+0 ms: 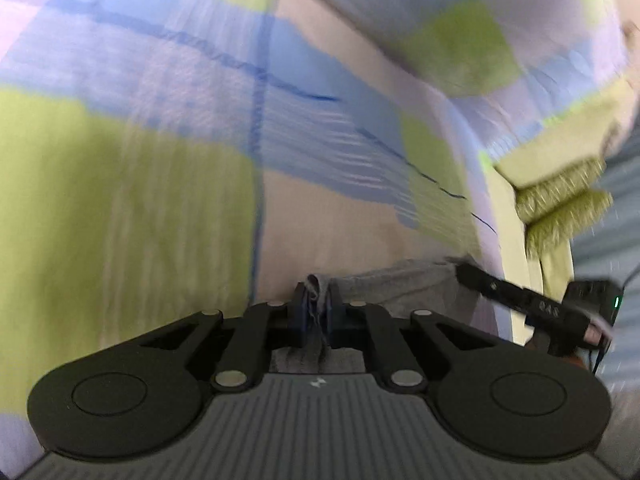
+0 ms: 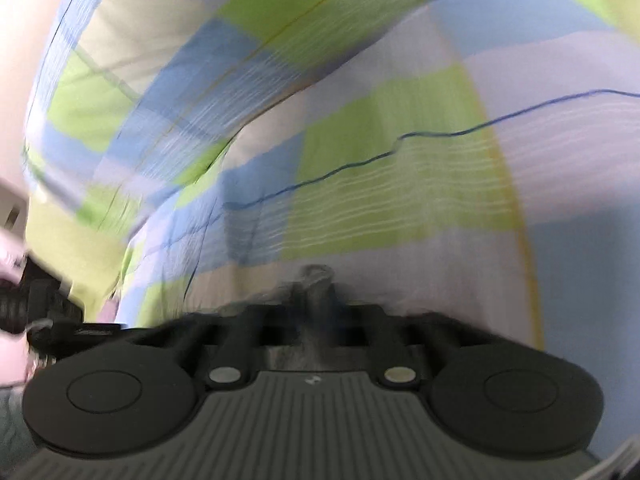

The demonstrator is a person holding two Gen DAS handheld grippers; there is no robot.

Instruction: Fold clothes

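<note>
A grey garment point(image 1: 396, 284) stretches low over a checked bedspread point(image 1: 120, 160). My left gripper point(image 1: 317, 300) is shut on one bunched edge of it, with grey cloth pinched between the dark pads and hanging below them. In the left wrist view the right gripper point(image 1: 464, 270) reaches in from the right and holds the far end of the same cloth. In the blurred right wrist view my right gripper point(image 2: 314, 288) is shut on a tuft of the grey garment point(image 2: 312, 276). The left gripper's body point(image 2: 52, 316) shows at the left edge there.
The green, blue and lilac checked bedspread point(image 2: 380, 160) fills both views, with a raised fold point(image 2: 160, 80) at the upper left of the right wrist view. A green fringed edge point(image 1: 560, 200) and a pale surface lie at the right of the left wrist view.
</note>
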